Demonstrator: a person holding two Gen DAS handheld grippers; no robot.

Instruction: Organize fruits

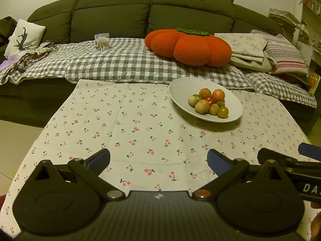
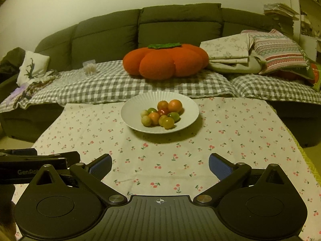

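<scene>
A white ribbed plate [image 1: 180, 88] [image 2: 136, 104] stands on the far part of a table covered with a cherry-print cloth [image 1: 124, 124] [image 2: 230, 132]. It holds several small round fruits [image 1: 209, 102] [image 2: 161, 115], orange, green, pale and one red, piled together. My left gripper [image 1: 158, 160] is open and empty, low over the near edge of the table, well short of the plate. My right gripper [image 2: 160, 165] is open and empty too, beside the left one; it shows at the right edge of the left wrist view [image 1: 289, 160].
Behind the table is a dark green sofa [image 1: 112, 14] [image 2: 176, 26] with a grey checked blanket [image 1: 120, 60], an orange pumpkin cushion [image 1: 188, 44] [image 2: 166, 60], folded linens and pillows [image 1: 260, 50] at the right, and a white pillow [image 1: 24, 36] at the left.
</scene>
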